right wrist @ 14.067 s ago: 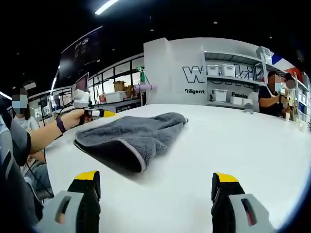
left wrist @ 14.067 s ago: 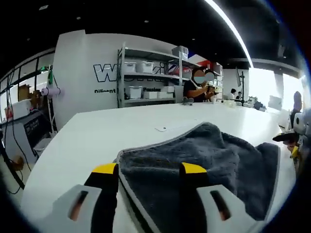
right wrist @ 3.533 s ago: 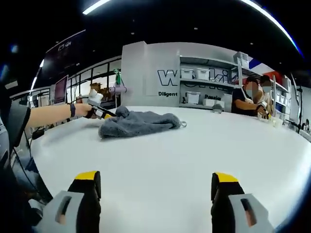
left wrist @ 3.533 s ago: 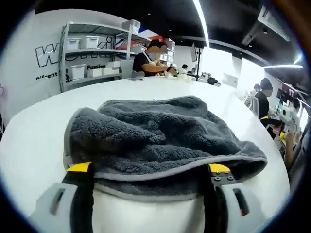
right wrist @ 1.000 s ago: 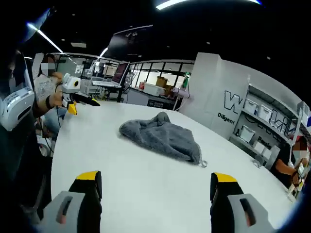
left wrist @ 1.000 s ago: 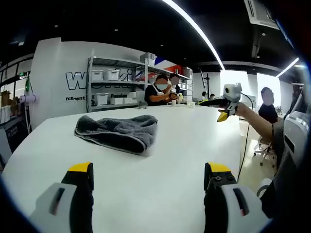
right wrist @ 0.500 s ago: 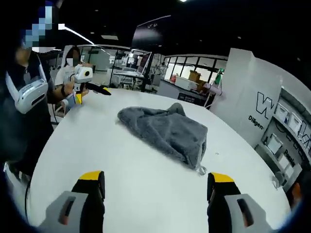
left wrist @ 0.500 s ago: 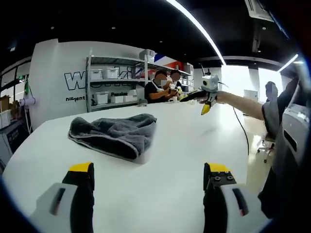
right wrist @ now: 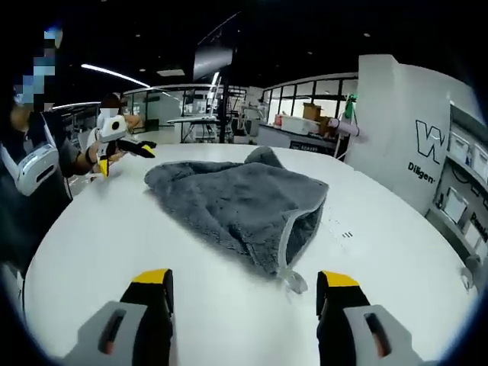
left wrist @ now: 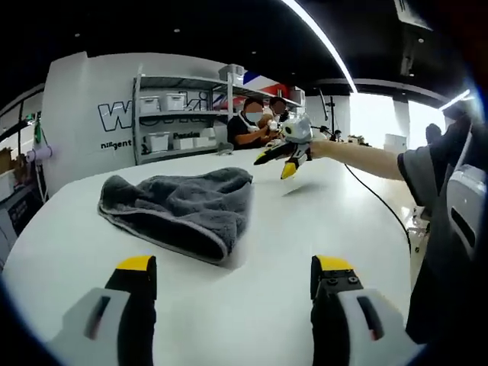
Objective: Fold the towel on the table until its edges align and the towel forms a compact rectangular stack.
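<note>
Towel (right wrist: 244, 202) rumpled on table (right wrist: 114, 259), both grippers (left wrist: 232, 267) (right wrist: 242, 278) w/ jaws apart (empty): risk uneven fold if single layer pinched.

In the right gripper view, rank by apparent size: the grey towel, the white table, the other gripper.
1. White round table
2. Grey plush towel, lumpy, not squared
3. Left gripper, held far off, so its smallness is partly distance.

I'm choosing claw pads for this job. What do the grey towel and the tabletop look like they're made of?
The towel looks like thick microfibre or terry: deep fuzzy pile, soft slumping folds, and a paler stitched edge binding. The table looks like a hard white laminate or painted board, smooth with a faint sheen; the exact material is unclear.
</note>
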The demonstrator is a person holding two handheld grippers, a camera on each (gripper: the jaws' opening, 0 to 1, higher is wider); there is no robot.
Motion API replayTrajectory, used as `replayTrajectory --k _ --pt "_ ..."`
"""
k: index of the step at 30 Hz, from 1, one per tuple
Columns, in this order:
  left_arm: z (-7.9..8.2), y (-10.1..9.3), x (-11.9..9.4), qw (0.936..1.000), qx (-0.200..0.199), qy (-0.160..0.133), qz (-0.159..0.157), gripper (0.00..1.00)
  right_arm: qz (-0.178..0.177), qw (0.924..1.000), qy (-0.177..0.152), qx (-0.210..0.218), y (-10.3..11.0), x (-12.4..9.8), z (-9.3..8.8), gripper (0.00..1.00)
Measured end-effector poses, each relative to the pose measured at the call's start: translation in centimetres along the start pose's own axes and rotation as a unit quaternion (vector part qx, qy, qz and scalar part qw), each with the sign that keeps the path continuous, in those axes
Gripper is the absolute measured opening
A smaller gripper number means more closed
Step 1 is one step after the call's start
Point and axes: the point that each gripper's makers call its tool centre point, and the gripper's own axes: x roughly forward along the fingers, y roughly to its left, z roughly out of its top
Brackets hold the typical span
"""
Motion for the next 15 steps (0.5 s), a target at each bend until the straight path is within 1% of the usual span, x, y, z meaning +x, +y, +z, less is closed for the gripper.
replayTrajectory --k 5,8,9,12,15 --pt "-0.4 0.2 1.6 0.9998 -0.016 0.009 -0.002 0.82 0.011 0.9999 -0.009 0.002 -1.1 1.1 -0.1 0.71" --pt "-0.6 0.4 2.2 0.9997 -0.020 0.016 -0.003 0.77 0.021 0.9997 -0.013 0.002 -1.4 1.6 -0.1 0.66" --pt "-0.5 0.4 2.5 0.9996 -0.023 0.015 -0.005 0.74 0.026 0.9996 -0.013 0.002 -1.6 1.8 -0.1 0.64" --pt "-0.3 0.7 3.2 0.9995 -0.028 0.014 -0.007 0.68 0.041 0.9991 -0.009 -0.007 -1.8 2.1 -0.1 0.53" --pt "-0.3 0.6 4.2 0.9992 -0.027 0.025 -0.017 0.63 0.051 0.9986 -0.014 -0.005 -2.3 2.5 0.3 0.48"
